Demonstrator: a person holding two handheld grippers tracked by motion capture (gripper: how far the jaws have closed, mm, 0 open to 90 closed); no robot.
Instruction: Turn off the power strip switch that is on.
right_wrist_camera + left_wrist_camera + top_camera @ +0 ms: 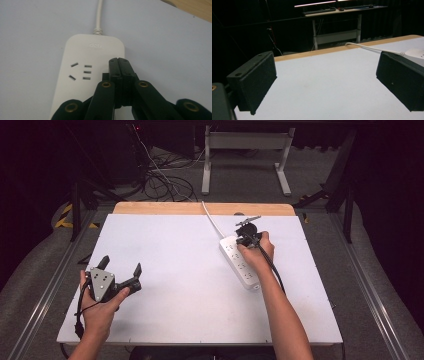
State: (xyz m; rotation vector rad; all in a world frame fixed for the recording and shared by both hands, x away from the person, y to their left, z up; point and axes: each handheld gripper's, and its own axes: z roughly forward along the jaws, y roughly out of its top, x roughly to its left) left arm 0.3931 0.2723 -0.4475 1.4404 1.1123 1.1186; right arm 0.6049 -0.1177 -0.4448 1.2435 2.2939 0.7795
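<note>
A long white plastic power strip [240, 261] is being approached on the white tabletop [175, 270] by the right gripper [118, 60], whose black jaws are being held fully together with nothing between them, tips just above the strip's cord end beside a socket. The strip is likely being treated as light, rigid and smooth, best pinched across its narrow sides; its stiff white cord [212, 221] may tug back. The left gripper [120, 266] is being held wide open and empty, well apart.
</note>
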